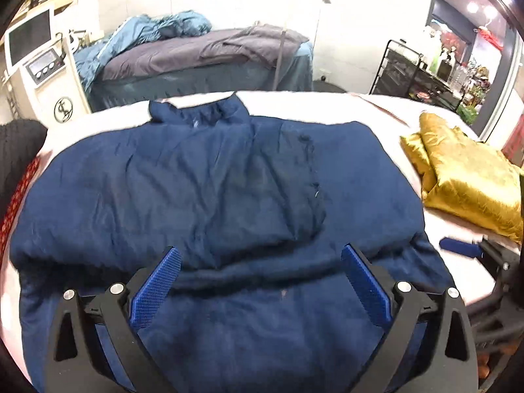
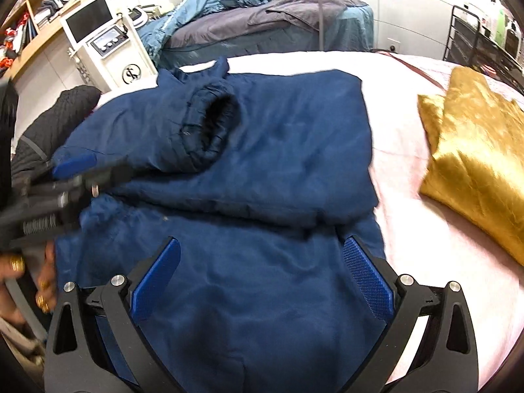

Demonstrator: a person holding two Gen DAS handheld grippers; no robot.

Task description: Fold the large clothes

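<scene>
A large navy blue jacket lies spread on the pale pink bed, collar at the far side, with a sleeve folded across its body. It also shows in the right wrist view, where the sleeve cuff lies on top. My left gripper is open just above the jacket's near part and holds nothing. My right gripper is open over the jacket's lower right part, empty. The left gripper also appears in the right wrist view at the jacket's left edge.
A folded gold satin cloth lies on the bed to the right, also in the right wrist view. A black knit garment lies at the left. A white machine with a screen and a second bed stand behind.
</scene>
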